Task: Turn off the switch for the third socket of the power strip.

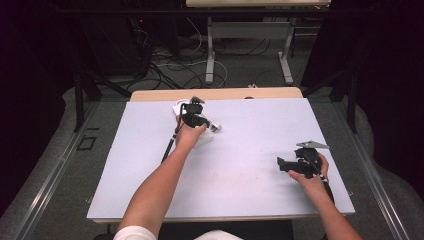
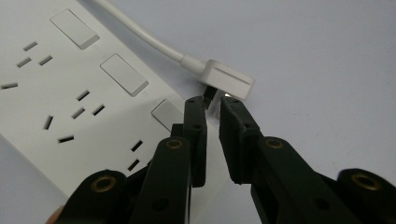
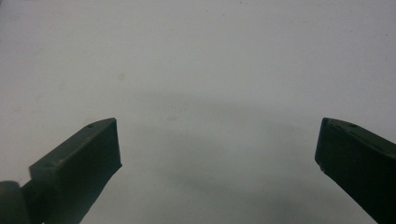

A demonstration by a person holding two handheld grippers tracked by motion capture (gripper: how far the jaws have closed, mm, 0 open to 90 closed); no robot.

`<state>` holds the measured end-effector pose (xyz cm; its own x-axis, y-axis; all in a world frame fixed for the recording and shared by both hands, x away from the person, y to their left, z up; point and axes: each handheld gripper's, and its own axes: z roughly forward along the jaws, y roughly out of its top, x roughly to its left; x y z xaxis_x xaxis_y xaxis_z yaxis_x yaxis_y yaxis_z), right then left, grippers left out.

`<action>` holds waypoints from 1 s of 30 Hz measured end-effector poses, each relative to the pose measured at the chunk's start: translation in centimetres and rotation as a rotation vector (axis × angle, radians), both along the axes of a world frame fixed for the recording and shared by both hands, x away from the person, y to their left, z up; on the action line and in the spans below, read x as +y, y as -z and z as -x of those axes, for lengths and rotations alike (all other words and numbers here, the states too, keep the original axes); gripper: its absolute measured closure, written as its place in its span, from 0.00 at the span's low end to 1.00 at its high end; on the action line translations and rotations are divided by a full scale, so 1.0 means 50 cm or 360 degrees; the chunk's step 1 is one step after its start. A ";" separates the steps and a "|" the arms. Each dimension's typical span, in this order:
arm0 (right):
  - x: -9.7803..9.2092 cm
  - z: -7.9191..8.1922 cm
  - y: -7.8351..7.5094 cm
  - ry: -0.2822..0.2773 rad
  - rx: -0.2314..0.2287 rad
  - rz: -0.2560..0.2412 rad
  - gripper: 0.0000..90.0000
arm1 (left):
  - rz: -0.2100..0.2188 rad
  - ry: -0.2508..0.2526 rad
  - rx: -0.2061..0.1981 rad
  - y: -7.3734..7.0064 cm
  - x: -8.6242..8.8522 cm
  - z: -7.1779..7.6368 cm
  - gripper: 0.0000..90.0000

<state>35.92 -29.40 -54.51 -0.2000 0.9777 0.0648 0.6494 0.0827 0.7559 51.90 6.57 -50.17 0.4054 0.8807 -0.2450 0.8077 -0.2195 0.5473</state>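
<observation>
Pale lilac sheeting covers the table (image 1: 225, 165), with a wooden edge showing at the far side and dark floor strewn with cables beyond it.

At the far left of the sheet the left tongs (image 2: 213, 103) have their jaws drawn almost together, and their tips sit right at the metal prongs of a white plug (image 2: 229, 80); whether they actually pinch a prong I cannot tell, since a thin gap between the jaws is visible lower down. That plug lies just off the edge of a white power strip (image 2: 70, 93), its flat head angled and its white cord (image 2: 140, 35) running away across the strip's corner. Rows of sockets and rectangular switches face up on the strip, which lies flat on the sheet.

Well apart, at the near right, the right tongs (image 3: 217, 149) hang spread wide over bare sheet, nothing between the jaws. From above, a person's hand (image 1: 312, 172) grips them, a grey plate on top.
</observation>
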 end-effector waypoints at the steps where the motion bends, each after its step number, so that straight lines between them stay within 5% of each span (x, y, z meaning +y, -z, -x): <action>1: 0.000 0.000 0.000 0.0001 0.0000 -0.0003 0.00 | 0.0003 0.0002 0.0008 -0.002 0.001 0.000 0.89; 30: -0.001 0.001 -0.001 -0.0001 -0.0004 0.0004 0.00 | 0.0017 0.0050 -0.0076 -0.054 0.011 0.034 0.67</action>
